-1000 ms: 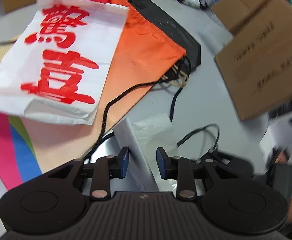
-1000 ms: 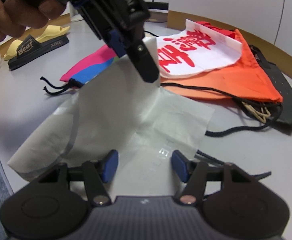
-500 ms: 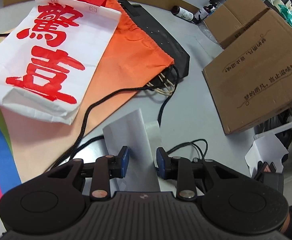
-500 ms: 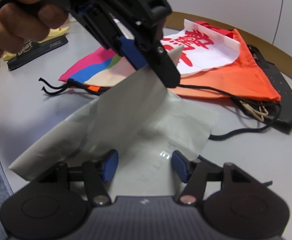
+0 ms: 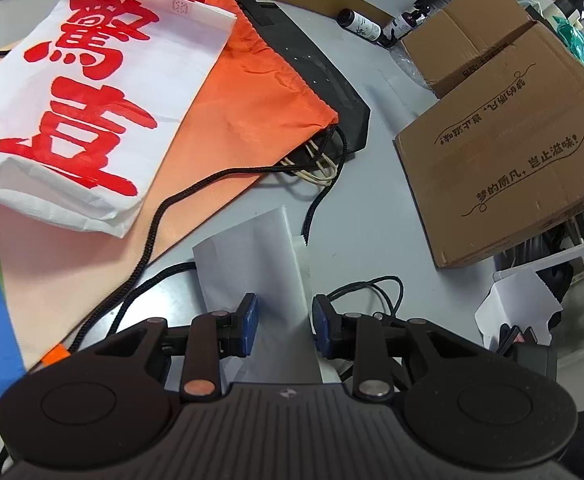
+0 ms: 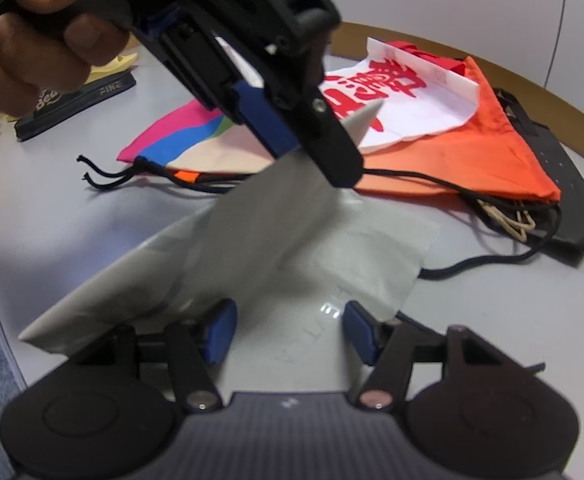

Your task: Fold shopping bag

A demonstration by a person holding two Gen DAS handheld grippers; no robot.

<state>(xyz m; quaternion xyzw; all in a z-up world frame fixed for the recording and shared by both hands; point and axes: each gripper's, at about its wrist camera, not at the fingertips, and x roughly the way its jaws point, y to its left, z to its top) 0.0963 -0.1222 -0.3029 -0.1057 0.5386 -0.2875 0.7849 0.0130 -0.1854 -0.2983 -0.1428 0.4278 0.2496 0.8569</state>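
Over the last second you have carried the lifted flap of the thin, translucent grey plastic shopping bag (image 6: 251,240) further across its own flat half. A second ago the raised corner stood near the bag's far-left edge; now it hangs over the middle, with the printed side (image 6: 332,308) lying flat on the pale grey desk (image 6: 492,300). I judge the fold to be partway over and not yet laid down or creased.

Left first: your left hand-held gripper (image 6: 312,152) is pinched on that raised corner — in its own view the grey sheet (image 5: 251,264) runs between the two blue pads (image 5: 247,324), which stand narrowly apart with the film between them. How firmly they bite, I cannot tell from that view.

To the right: your right hand-held gripper (image 6: 287,332) is wide open, holding nothing, its blue pads (image 6: 221,330) low over the bag's near edge — whether they touch the film is unclear.
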